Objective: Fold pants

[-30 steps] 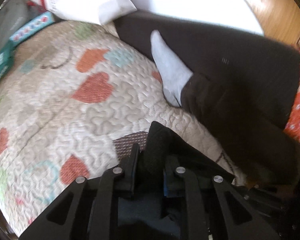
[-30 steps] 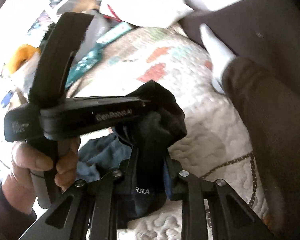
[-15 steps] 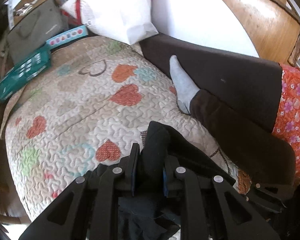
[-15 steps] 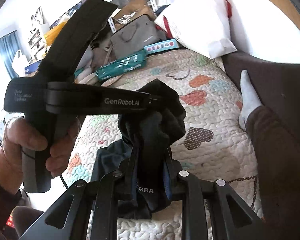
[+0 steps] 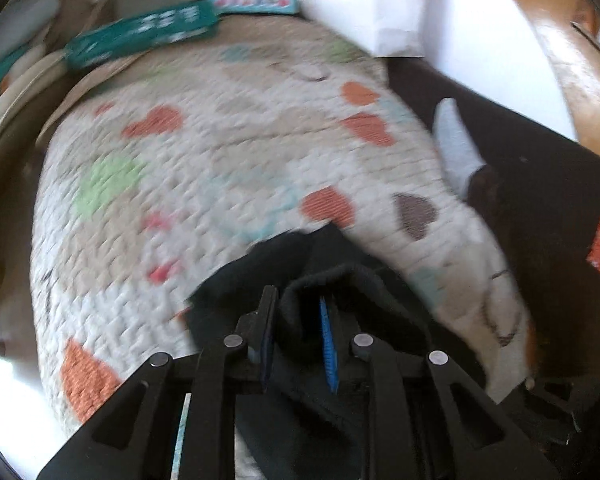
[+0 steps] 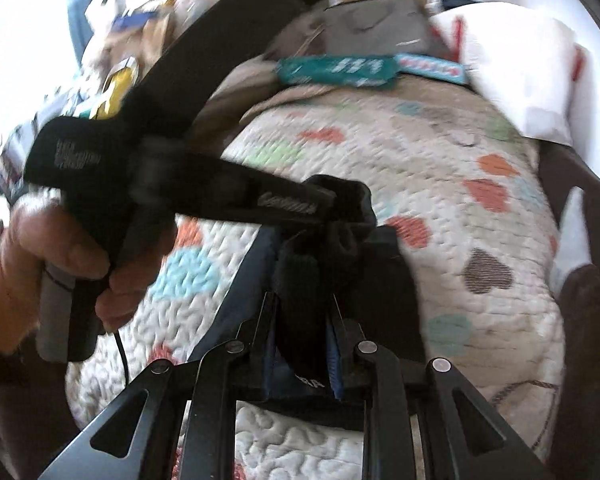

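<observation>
Left gripper (image 5: 296, 320): I have it closed on a bunched fold of the pants (image 5: 340, 292); cloth fills the gap between the jaws.
Right gripper (image 6: 304, 320): clamped on another bunch of the same dark fabric, right next to the left one.
Pants: lifted at the gripped end, the rest trailing down onto the quilt (image 5: 204, 168); both views are blurred.
Handling: I judge them light, soft and limp, so they sag and wad up and hold no shape of their own.
Where to hold: I would take an edge rather than a wad, ideally the waistband at its two corners, spread well apart so the cloth hangs flat.
Nearby: a socked foot (image 5: 456, 144) rests at the quilt's right side.
</observation>
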{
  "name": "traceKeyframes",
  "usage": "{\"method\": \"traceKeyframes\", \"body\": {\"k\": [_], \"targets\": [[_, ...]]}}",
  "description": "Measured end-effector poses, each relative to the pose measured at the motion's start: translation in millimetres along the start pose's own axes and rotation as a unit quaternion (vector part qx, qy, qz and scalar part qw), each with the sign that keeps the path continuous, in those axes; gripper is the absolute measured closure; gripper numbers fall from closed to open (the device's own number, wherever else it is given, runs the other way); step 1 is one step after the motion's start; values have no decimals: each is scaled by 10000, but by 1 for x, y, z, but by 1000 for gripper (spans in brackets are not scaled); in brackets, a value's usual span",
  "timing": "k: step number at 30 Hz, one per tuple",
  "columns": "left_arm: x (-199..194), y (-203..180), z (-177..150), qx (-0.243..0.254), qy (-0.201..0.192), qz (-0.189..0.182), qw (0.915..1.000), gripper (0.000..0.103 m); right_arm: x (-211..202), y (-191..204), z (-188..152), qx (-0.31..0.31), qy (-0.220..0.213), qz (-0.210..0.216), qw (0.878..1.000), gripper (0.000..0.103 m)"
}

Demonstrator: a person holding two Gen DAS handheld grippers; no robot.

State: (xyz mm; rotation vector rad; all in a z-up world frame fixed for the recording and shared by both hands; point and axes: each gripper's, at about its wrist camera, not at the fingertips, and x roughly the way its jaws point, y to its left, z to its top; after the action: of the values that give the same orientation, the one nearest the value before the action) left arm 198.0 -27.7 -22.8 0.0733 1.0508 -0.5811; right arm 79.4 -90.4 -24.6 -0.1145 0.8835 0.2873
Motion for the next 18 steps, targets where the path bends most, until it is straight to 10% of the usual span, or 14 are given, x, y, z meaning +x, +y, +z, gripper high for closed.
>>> {"method": "traceKeyframes", "body": {"k": [3, 8, 18], "targets": [[-1, 24, -14, -251, 57, 100, 9996, 79, 19, 24, -8, -444, 76, -36, 9990, 76], [-19, 70, -40, -1142, -164, -38, 9933, 52, 26, 54, -21, -1026, 163, 140, 9945, 40], [-17, 96, -79, -1820, -241, -42, 9830, 37, -6, 54, -34, -1392, 423, 639, 9873, 34]]}}
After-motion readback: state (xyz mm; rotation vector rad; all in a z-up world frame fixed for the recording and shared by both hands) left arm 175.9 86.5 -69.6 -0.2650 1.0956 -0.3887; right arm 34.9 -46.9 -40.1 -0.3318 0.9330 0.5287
